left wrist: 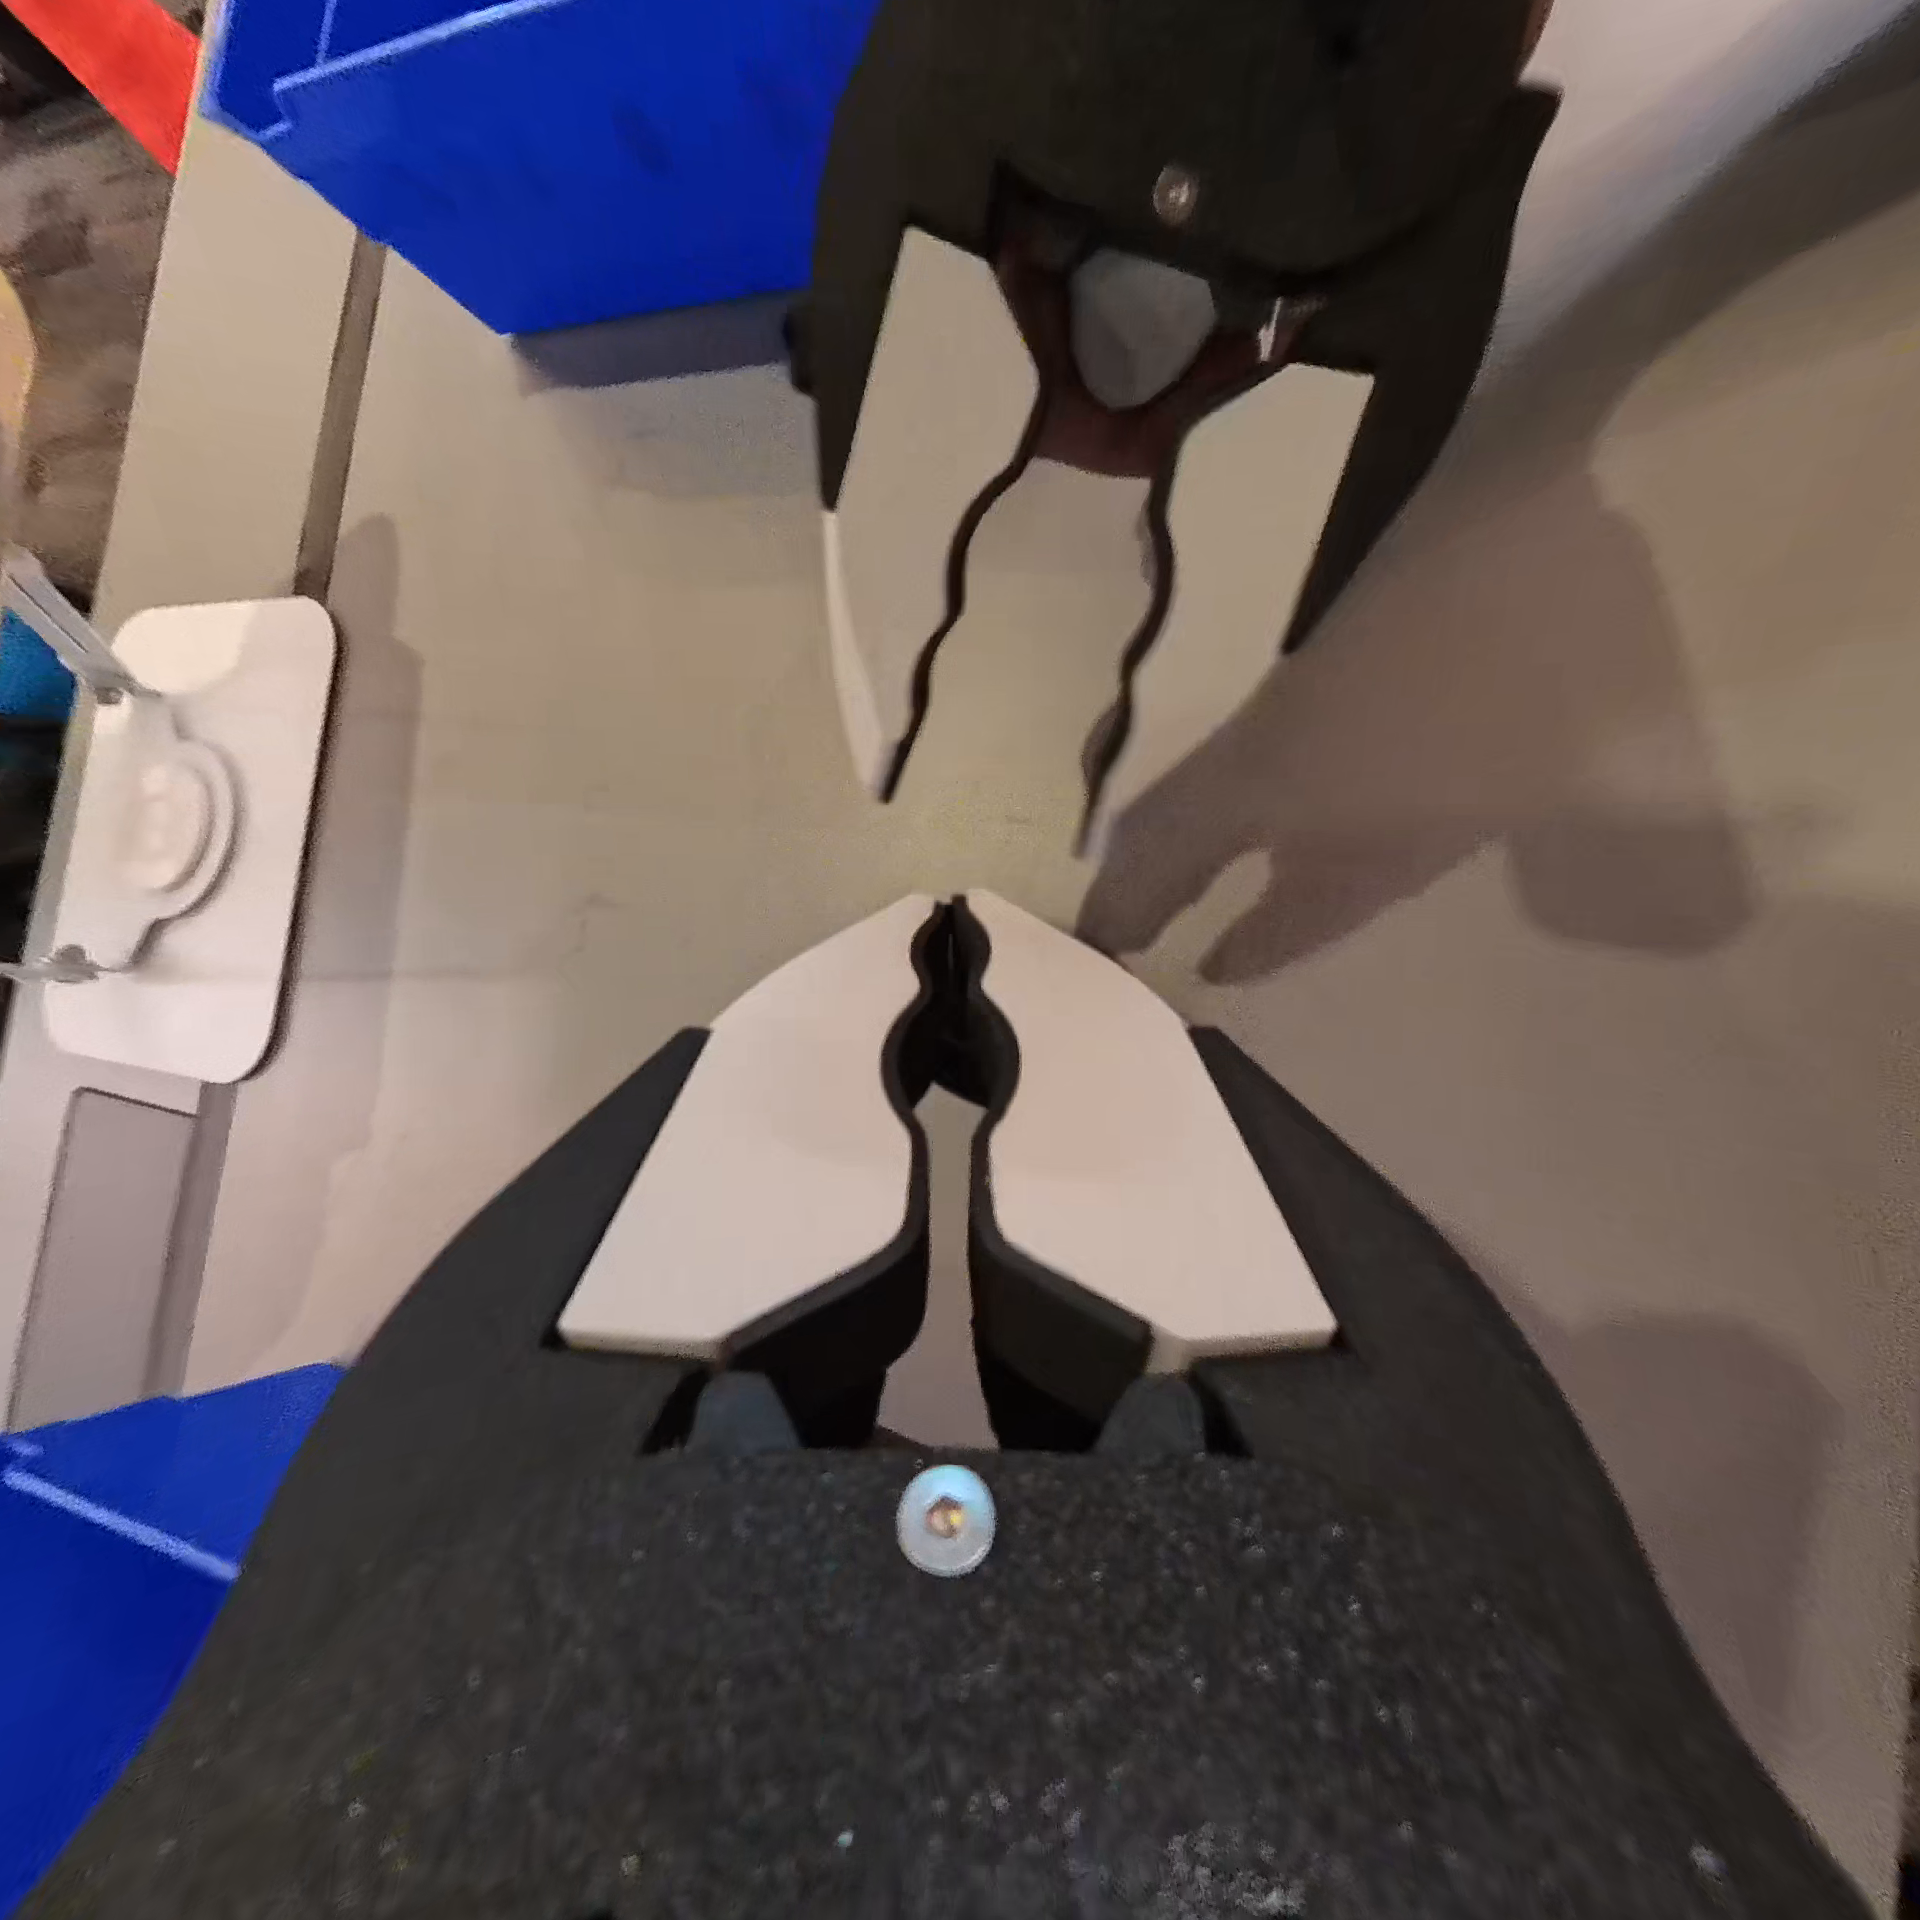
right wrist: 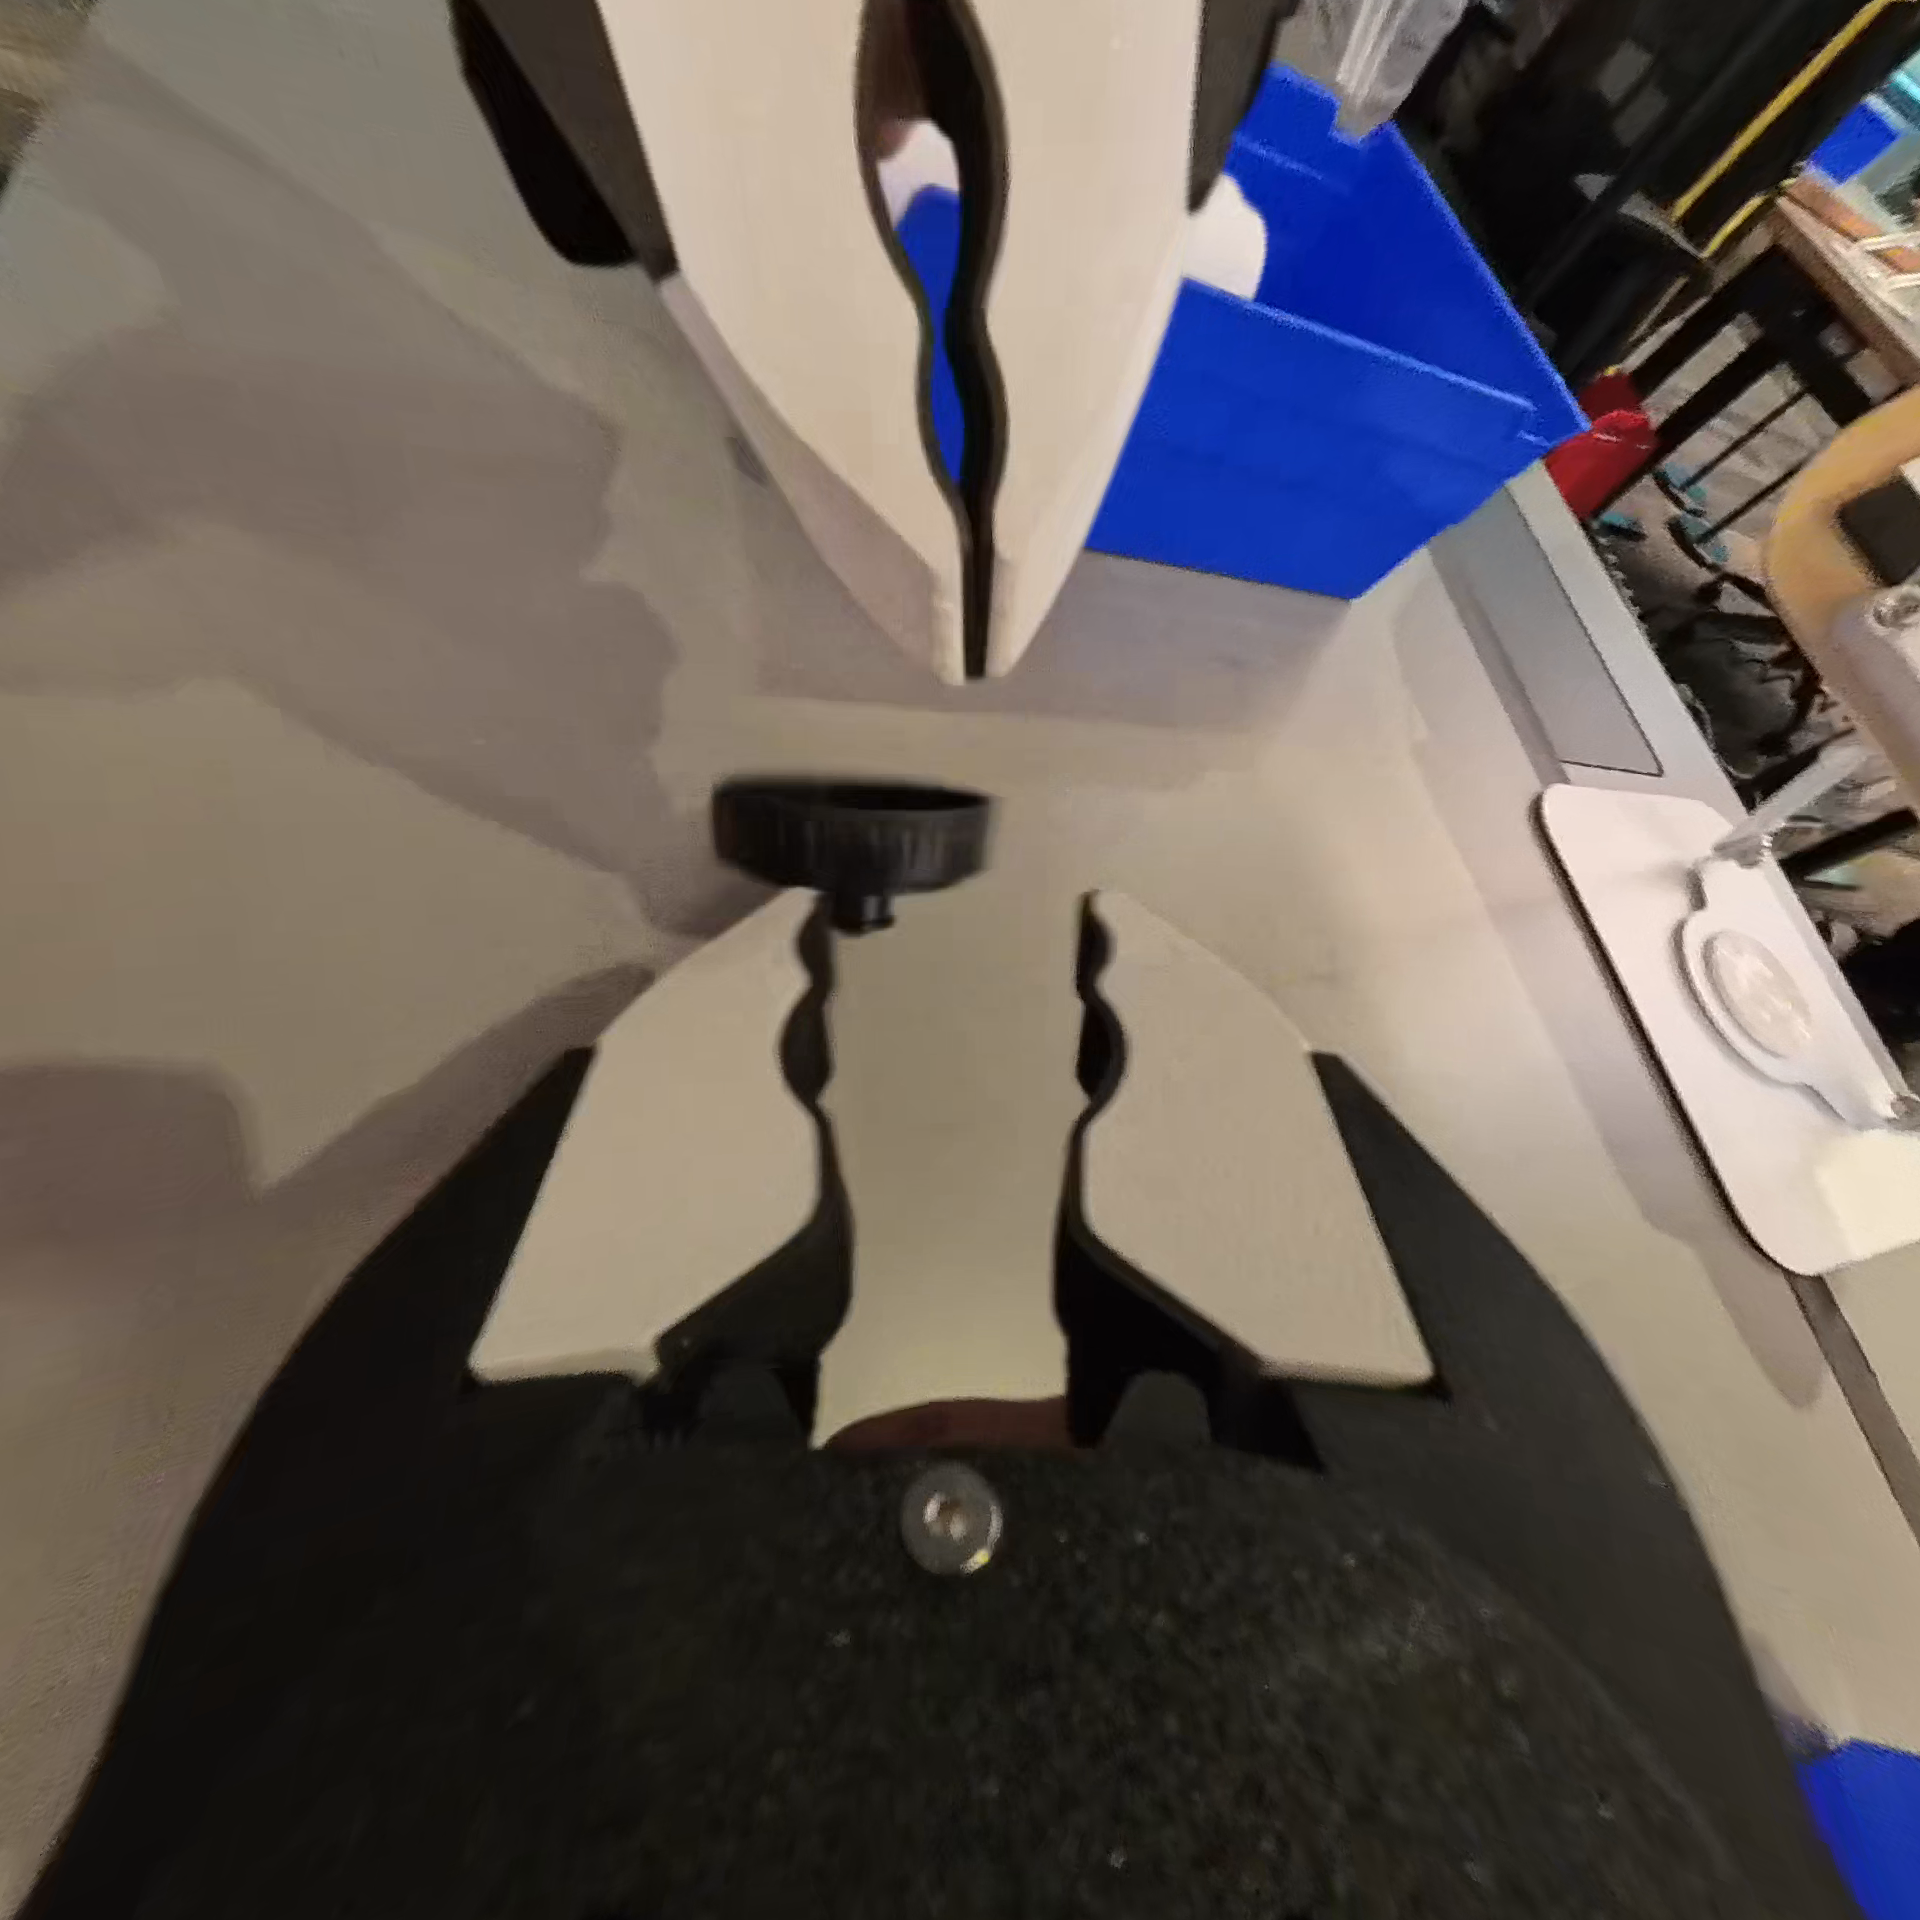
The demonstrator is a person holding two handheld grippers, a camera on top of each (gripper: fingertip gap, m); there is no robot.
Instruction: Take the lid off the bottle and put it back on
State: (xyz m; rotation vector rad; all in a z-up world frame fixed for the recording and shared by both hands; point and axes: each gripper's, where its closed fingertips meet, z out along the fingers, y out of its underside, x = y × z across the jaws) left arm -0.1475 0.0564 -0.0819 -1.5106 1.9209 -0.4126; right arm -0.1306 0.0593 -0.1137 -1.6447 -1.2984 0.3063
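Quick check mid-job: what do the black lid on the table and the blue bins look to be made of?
The black lid: likely moulded plastic, matte, with fine vertical ribbing around its rim and a small stub on one face. The blue bins: apparently rigid plastic, smooth and slightly glossy, with straight moulded edges. Motion blur leaves finer texture open.

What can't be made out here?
- Bottle: in neither view.
- Black lid, right wrist view: blurred, its near part behind a tool fingertip; touching or apart, cannot tell.
- Blue bin, left wrist view: cut off by the top edge, contents unseen.
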